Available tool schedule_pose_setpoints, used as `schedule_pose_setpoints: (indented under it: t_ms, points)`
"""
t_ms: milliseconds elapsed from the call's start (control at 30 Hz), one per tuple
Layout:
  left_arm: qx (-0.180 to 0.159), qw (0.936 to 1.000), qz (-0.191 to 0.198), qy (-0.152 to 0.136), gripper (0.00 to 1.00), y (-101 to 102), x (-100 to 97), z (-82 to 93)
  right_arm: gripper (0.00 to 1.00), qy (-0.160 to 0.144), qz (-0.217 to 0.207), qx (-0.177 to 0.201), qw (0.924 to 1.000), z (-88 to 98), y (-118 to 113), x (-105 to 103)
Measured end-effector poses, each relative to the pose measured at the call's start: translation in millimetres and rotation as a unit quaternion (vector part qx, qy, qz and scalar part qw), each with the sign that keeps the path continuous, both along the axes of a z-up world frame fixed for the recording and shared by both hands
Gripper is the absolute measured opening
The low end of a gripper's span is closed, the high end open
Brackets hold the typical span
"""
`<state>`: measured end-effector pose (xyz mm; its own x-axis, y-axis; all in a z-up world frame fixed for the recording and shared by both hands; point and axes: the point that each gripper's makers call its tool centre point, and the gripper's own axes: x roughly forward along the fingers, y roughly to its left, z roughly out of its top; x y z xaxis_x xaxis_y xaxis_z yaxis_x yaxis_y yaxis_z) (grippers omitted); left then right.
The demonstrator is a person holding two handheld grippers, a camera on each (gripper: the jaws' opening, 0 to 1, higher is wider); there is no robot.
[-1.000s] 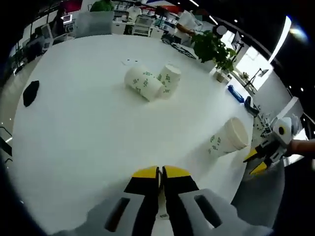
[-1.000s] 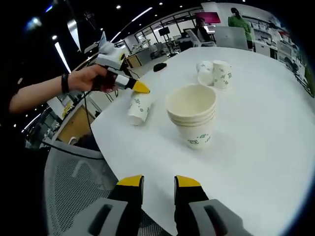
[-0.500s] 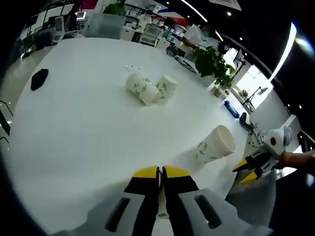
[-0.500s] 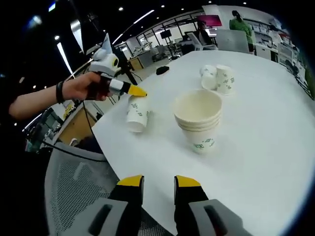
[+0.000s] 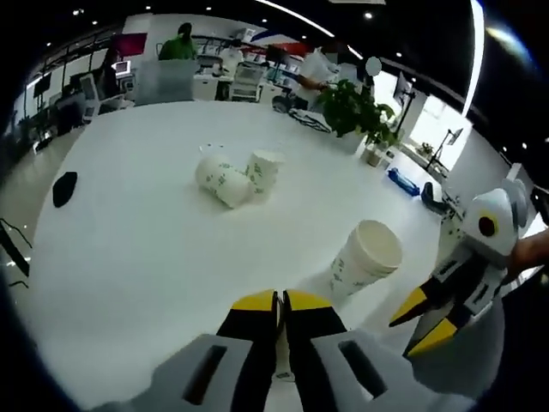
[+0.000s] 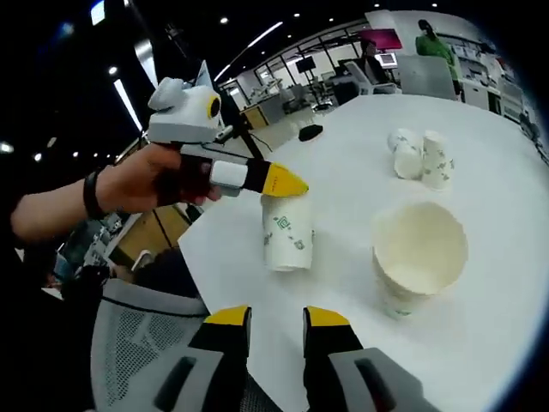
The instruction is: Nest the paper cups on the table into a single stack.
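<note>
Right gripper view: the right gripper (image 6: 276, 319) hovers at the table (image 6: 480, 283) edge with a narrow gap between its jaws. A stack (image 6: 419, 257) stands upright; its cup count is hard to read. A cup (image 6: 286, 232) lies just beside the left gripper (image 6: 287, 182), contact unclear. Left gripper view shows that gripper's (image 5: 280, 300) jaws together, and 2 cups (image 5: 236, 175) farther off, 1 lying, 1 upright.

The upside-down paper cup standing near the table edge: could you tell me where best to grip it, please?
Grip the upside-down cup across its side wall, about mid-height, coming in level from the table-edge side. It stands mouth down, so the rim is against the table, and the wall is bare. The left gripper is at its upturned base.
</note>
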<state>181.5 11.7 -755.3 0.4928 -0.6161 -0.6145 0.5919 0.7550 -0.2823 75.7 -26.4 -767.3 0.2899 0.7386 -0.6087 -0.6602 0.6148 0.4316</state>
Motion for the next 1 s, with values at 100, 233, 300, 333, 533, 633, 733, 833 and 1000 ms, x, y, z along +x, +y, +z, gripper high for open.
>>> schedule_pose_setpoints:
  t_ms: [100,233,300,333,533,633,733,833,1000]
  points:
    - [0.007,0.9998,-0.01,-0.018,0.01,-0.7,0.0,6.8,0.22,-0.007,0.0,0.002,1.0,1.9,1.6,5.7]
    - [0.004,0.9989,-0.01,-0.046,0.0,4.1,8.4,24.8,0.22,-0.018,0.003,-0.002,0.9998,5.6,-6.4,11.8]
    - [-0.004,0.9982,-0.007,-0.059,0.0,3.4,14.5,36.9,0.22,-0.024,0.003,-0.006,0.9997,12.7,-11.8,11.7]
    - [-0.007,0.9977,-0.006,-0.066,0.0,2.0,18.0,43.9,0.22,-0.028,0.002,-0.009,0.9996,16.4,-15.6,11.0]
    - [-0.017,0.9945,-0.024,-0.101,0.0,-15.8,30.7,76.6,0.22,-0.034,-0.003,-0.023,0.9991,9.3,-33.4,12.5]
    - [-0.022,0.9929,-0.035,-0.111,0.0,-27.8,36.2,85.6,0.22,-0.035,-0.006,-0.032,0.9989,7.9,-44.2,14.9]
    - [-0.026,0.9915,-0.047,-0.119,0.0,-44.4,36.7,94.7,0.22,-0.037,-0.01,-0.033,0.9987,8.3,-47.5,13.2]
    - [-0.03,0.9903,-0.057,-0.124,0.0,-58.6,35.2,100.1,0.23,-0.039,-0.012,-0.036,0.9985,11.7,-54.6,13.9]
    - [-0.033,0.9881,-0.076,-0.129,0.0,-80.3,37.3,102.9,0.23,-0.041,-0.021,-0.037,0.9983,13.4,-61.1,13.3]
